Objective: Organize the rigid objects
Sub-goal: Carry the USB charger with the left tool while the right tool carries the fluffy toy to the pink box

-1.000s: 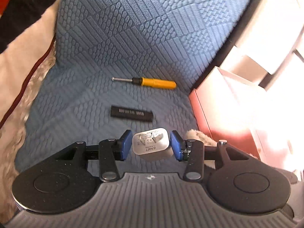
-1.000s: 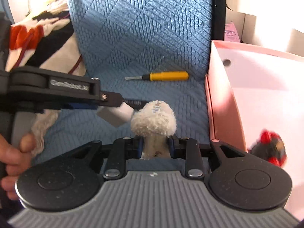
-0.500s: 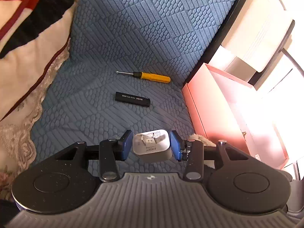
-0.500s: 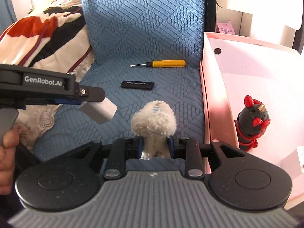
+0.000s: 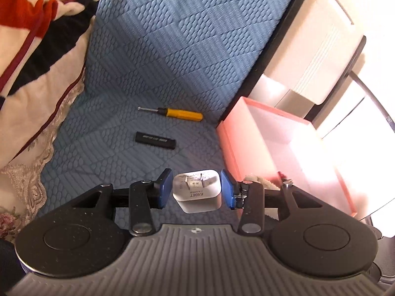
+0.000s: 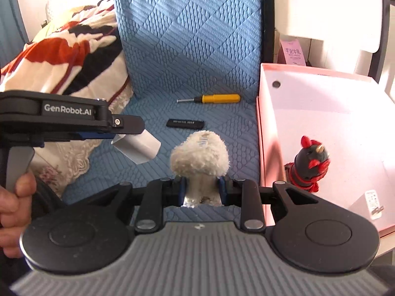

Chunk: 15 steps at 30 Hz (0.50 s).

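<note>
My left gripper [image 5: 196, 188] is shut on a white charger plug [image 5: 197, 190], held above the blue quilted seat [image 5: 138, 157]; it also shows in the right wrist view [image 6: 138, 149] with the plug. My right gripper [image 6: 200, 188] is shut on a white fluffy plush toy [image 6: 200, 156], close to the left wall of the pink box [image 6: 265, 143]. A yellow-handled screwdriver [image 5: 172, 112] and a black stick-shaped device [image 5: 156, 140] lie on the seat ahead. Both also show in the right wrist view: the screwdriver [image 6: 212, 98] and the device [image 6: 185, 123].
The pink box [image 5: 234, 145] stands right of the seat and holds a black-and-red figurine [image 6: 308, 167] and a white adapter [image 6: 367, 204]. A red, black and cream blanket [image 6: 69, 59] lies at the left. The blue seat back [image 6: 192, 29] rises behind.
Both grippers have pulled back and risen with their loads, so the screwdriver and black device look farther away. More of the pink box and the figurine inside it have come into view.
</note>
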Each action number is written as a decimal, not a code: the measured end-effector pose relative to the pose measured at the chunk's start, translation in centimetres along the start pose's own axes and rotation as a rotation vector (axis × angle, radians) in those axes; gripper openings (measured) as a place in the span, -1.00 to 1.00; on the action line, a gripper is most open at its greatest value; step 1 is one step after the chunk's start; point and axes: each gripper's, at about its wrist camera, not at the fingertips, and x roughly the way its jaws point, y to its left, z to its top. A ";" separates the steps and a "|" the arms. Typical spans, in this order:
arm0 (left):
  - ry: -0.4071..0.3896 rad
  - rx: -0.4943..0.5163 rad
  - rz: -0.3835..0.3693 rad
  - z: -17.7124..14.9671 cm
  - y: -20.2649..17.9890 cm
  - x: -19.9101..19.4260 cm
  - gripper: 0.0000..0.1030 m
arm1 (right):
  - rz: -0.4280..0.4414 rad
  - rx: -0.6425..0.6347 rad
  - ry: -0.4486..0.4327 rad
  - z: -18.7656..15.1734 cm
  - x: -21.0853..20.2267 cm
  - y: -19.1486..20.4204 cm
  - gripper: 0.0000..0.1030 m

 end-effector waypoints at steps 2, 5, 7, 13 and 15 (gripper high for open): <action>-0.007 -0.003 -0.004 0.2 -0.8 -0.4 -0.06 | -0.002 -0.002 -0.013 0.4 -0.8 -0.2 -0.42; -0.017 -0.009 -0.012 0.5 -2.2 -0.8 -0.06 | -0.004 0.003 -0.026 1.3 -2.0 -0.9 -0.42; -0.027 -0.010 -0.020 0.9 -3.1 -1.0 -0.06 | -0.001 0.009 -0.035 2.0 -2.7 -1.7 -0.42; -0.053 0.000 -0.047 2.8 -6.6 -1.5 -0.06 | -0.016 0.011 -0.080 4.5 -5.0 -3.8 -0.42; -0.060 0.010 -0.056 3.6 -8.0 -1.6 -0.06 | -0.021 0.011 -0.094 5.3 -5.7 -4.5 -0.42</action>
